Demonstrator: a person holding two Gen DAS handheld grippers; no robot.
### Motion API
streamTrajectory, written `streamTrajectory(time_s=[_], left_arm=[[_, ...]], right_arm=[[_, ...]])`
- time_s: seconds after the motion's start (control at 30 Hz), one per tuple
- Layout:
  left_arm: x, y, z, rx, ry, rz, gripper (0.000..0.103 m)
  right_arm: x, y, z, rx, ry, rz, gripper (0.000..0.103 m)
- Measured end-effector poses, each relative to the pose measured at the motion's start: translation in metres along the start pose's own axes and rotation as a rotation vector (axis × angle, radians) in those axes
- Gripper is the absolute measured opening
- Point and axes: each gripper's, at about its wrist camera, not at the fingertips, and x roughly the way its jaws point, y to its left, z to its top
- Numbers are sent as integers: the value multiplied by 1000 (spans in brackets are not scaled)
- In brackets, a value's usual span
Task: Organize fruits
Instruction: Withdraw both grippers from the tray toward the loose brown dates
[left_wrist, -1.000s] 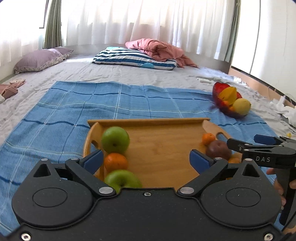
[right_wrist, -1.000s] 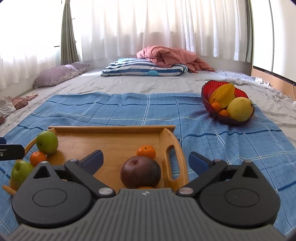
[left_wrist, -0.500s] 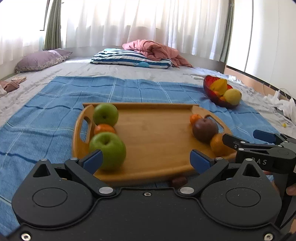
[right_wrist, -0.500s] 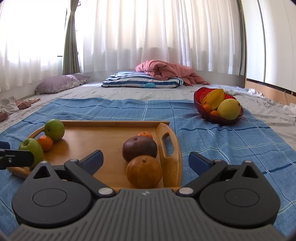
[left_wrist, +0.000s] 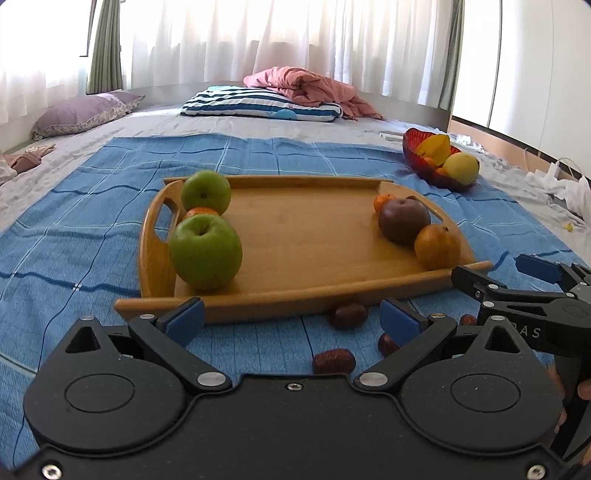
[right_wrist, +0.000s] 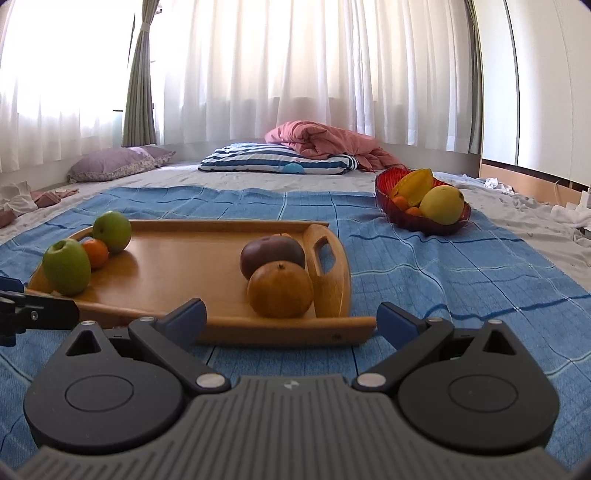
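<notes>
Bedding and window behind my work area

I see a blue checked blanket (left_wrist: 110, 206) spread over a grey sheet (right_wrist: 535, 229). Far back lies a striped pillow (right_wrist: 273, 164) with a crumpled pink quilt (right_wrist: 325, 142) touching its right end, a purple pillow (left_wrist: 85, 112) off to the left, and white curtains (right_wrist: 314, 70) across the window.

A wooden tray (left_wrist: 303, 236) lies flat on the blue cloth; two green apples (left_wrist: 205, 251) and a small orange sit at its left end; a dark purple fruit (left_wrist: 403, 220) and oranges at its right; brown dates (left_wrist: 348, 315) lie before it.
</notes>
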Motion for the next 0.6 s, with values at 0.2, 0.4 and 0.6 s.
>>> streamTrajectory(time_s=[0.2, 0.4, 0.6], left_arm=[[-3, -1, -13, -1, -12, 20, 101], [-2, -5, -24, 21, -4, 39, 101], [2, -5, -33, 13, 12, 41, 101]], right_arm=[[-4, 2, -11, -9, 3, -7, 103], [-8, 8, -21, -29, -4, -13, 103], [-5, 17, -30, -85, -1, -20, 103]])
